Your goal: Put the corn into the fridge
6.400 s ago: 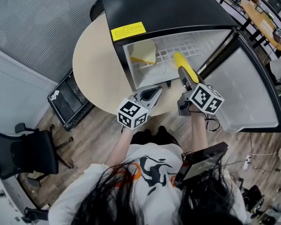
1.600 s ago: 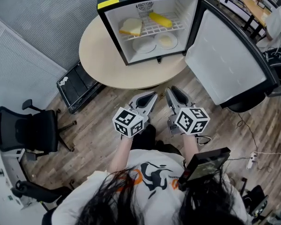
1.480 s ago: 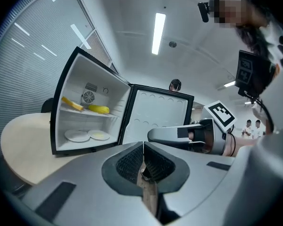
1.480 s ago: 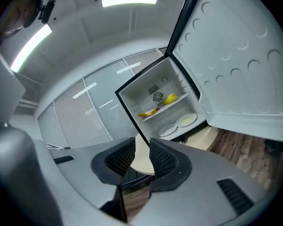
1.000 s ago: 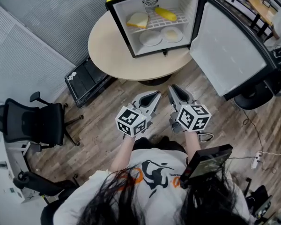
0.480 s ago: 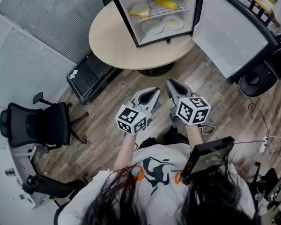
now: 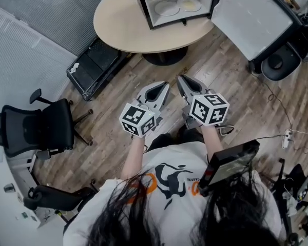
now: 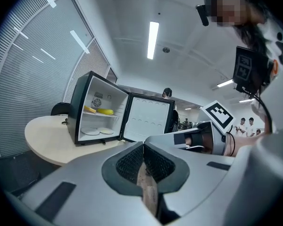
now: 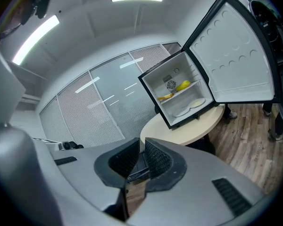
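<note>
With the corn [image 9: 182, 85] shelved inside the open fridge [image 8: 80, 112], the left gripper [image 7: 164, 84] and right gripper [image 7: 180, 78] hang well clear, each pressed together and empty.

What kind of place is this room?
Most likely an office or lab workroom: a black swivel chair, slatted blinds along the wall, strip lights on the ceiling, and a round table bearing a mini fridge.
</note>
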`<state>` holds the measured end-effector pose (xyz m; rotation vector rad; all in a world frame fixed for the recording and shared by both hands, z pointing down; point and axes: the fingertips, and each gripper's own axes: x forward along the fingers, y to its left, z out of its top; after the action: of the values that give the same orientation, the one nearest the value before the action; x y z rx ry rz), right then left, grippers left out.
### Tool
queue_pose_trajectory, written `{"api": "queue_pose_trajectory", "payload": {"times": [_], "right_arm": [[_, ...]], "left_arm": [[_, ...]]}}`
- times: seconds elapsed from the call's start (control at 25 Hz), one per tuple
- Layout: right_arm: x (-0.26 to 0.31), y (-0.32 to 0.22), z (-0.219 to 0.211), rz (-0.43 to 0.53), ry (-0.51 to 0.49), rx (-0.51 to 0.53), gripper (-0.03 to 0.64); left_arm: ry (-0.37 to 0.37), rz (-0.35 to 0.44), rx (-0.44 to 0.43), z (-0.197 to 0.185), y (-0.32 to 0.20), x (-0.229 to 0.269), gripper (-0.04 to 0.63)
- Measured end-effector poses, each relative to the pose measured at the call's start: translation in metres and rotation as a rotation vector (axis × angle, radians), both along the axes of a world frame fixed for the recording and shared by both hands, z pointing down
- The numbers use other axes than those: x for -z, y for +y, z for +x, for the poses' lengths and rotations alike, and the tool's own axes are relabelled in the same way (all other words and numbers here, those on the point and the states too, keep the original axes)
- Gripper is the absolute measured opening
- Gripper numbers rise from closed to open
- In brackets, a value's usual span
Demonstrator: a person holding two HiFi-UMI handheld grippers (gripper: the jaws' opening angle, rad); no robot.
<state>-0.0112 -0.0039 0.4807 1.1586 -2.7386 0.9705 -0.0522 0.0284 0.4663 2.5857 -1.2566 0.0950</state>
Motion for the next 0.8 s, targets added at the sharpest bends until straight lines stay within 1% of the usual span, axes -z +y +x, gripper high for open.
{"api": "queue_pose_trajectory", "payload": {"times": [0.4, 0.64, 0.8], "right_arm": [[-0.002, 0.032, -0.016, -0.003, 0.003, 0.011, 0.044], [-0.005, 0.044, -0.025, -0.007, 0.023, 0.023, 0.043], [-0.006, 0.048, -0.024, -0.004, 0.035, 0.027, 0.043]], "left_arm": [[0.009, 0.026, -0.009, -0.013, 0.030, 0.004, 0.012], [0.016, 0.036, -0.012, -0.020, 0.037, 0.006, 0.012], [0.018, 0.047, -0.018, -0.017, 0.038, 0.010, 0.012]]}}
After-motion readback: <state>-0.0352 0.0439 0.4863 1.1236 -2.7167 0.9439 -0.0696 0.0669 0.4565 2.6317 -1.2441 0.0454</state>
